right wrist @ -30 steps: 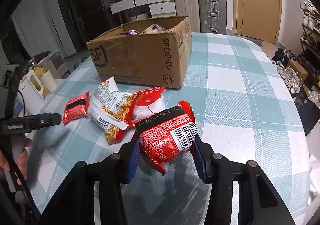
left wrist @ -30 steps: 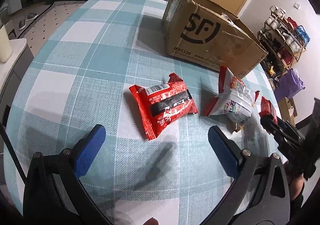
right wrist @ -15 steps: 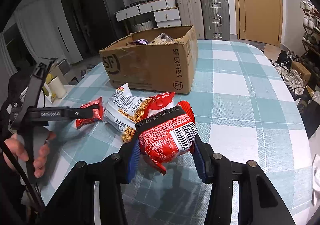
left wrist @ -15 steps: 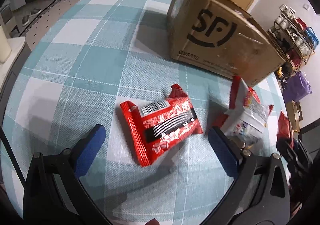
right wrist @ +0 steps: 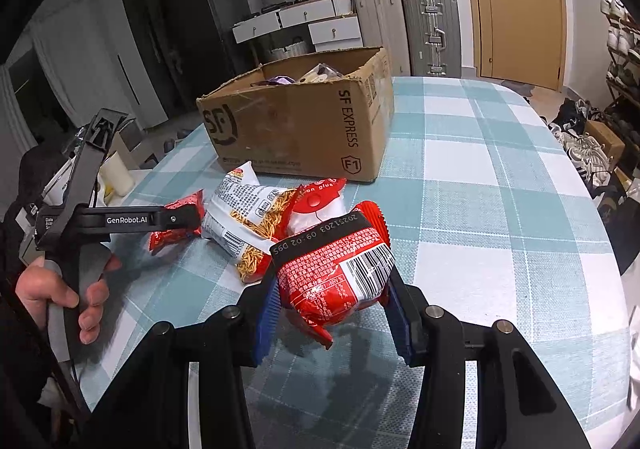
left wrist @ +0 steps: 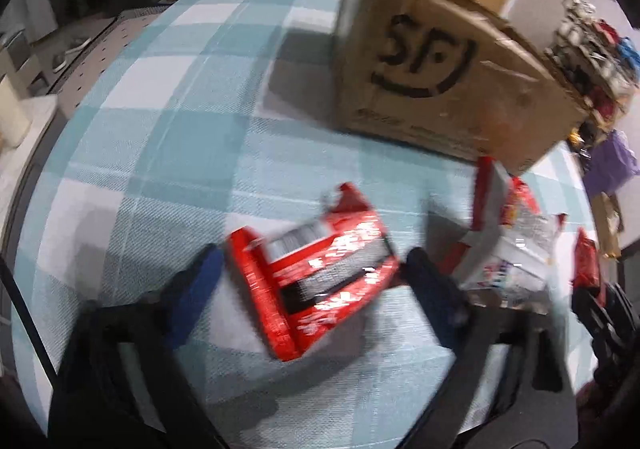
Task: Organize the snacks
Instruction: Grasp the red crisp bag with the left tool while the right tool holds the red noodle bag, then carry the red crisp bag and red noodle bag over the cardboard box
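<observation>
While closing around a red snack packet (left wrist: 320, 269) flat on the checked tabletop (left wrist: 168, 137): left gripper (left wrist: 308, 277), pads not yet pressing.

Clamped tight in the right gripper (right wrist: 334, 313), lifted clear of the tabletop: a second red packet (right wrist: 336, 273). Just to the left of it, lying flat: a noodle snack bag (right wrist: 248, 217). Farther off, open-topped: a cardboard box (right wrist: 296, 129) with more snacks inside. At far left, wrapped around the left gripper's handle: a hand (right wrist: 60, 289).

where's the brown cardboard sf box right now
In the right wrist view the brown cardboard SF box sits open on the checked tablecloth, left of centre, just behind the noodle packet.
</observation>
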{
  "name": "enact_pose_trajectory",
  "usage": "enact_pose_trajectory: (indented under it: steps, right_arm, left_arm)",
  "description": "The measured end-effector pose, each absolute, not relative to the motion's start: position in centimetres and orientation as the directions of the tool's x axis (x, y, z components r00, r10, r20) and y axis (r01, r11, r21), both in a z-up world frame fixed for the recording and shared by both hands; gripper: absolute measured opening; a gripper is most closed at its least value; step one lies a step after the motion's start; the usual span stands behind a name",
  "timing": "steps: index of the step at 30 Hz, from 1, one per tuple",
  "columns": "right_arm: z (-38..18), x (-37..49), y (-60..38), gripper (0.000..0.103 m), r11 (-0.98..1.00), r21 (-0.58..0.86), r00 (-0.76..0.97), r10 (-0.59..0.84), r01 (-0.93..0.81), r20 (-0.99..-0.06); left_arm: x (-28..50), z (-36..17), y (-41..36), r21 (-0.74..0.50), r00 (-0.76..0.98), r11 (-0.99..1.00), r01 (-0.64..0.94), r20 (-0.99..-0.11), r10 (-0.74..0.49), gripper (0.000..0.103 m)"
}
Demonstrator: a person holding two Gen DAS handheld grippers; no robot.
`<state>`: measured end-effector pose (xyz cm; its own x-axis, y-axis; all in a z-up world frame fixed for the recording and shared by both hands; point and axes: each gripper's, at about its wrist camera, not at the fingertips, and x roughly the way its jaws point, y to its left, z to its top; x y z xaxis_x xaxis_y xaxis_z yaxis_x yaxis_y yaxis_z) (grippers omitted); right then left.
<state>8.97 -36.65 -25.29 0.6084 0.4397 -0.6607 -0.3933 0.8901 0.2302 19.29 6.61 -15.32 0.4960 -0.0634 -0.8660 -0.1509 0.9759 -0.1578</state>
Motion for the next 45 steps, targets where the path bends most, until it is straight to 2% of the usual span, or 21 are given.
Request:
enact_pose_trajectory:
  steps: [5, 23, 34, 45]
  right_arm:
    - [-25.7, 9.2, -37.2, 0.048, 0.892, 0.250, 0.605, 0.441, -0.376, -0.663]
    - [-24.4, 8.2, -37.5, 0.048, 0.898, 0.246, 0.627, 0.433, -0.366, -0.648]
    - [-22.3, 8.0, -36.6, 0.048, 0.886, 0.244, 0.636, 0.454, -0.393, -0.624]
    - [-18.8, 9.1, -35.1, 0.048, 0.867, 0.245, 0.648, 0.489, -0.433, -0.584]
  left_arm:
    - [19.4, -15.0, 6.5, -0.188, 0.499, 0.977, -0.097, -0.859, -0.115, 0.052]
    - [18.4, -14.3, 7.6, -0.221, 0.528, 0.973, -0.070, -0.836, -0.152, 0.051]
    - [17.5, -11.4, 8.0, -0.255, 0.559, 0.966, -0.033, -0.806, -0.194, 0.051]
    - [18.8, -5.5, 6.9, -0.224, 0.624, 0.973, 0.058, -0.752, -0.211, 0.051]
